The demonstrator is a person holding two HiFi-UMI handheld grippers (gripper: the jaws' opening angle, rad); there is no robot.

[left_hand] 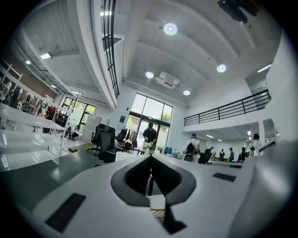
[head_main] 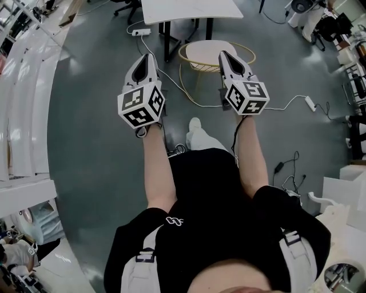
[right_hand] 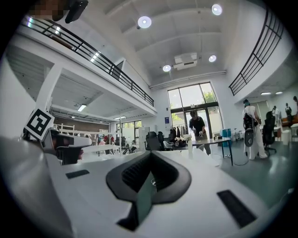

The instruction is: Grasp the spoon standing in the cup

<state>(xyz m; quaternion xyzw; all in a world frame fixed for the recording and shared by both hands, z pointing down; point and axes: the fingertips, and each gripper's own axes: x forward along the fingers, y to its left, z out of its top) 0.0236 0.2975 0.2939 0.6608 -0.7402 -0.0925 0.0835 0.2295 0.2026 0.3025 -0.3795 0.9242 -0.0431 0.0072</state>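
No spoon and no cup show in any view. In the head view I hold both grippers out in front of me at chest height, above a grey floor. My left gripper (head_main: 150,58) points forward with its jaws pressed together and nothing between them; in the left gripper view (left_hand: 150,160) they meet in a point aimed across a large hall. My right gripper (head_main: 223,55) is held level with it to the right. It is also shut and empty, and the right gripper view (right_hand: 150,158) looks toward tall windows.
A round cream stool with a wire frame (head_main: 209,52) stands just beyond the gripper tips, behind it a white table (head_main: 189,10). Cables (head_main: 286,103) and a power strip (head_main: 140,32) lie on the floor. White shelving (head_main: 23,114) curves along the left. Several people stand far off.
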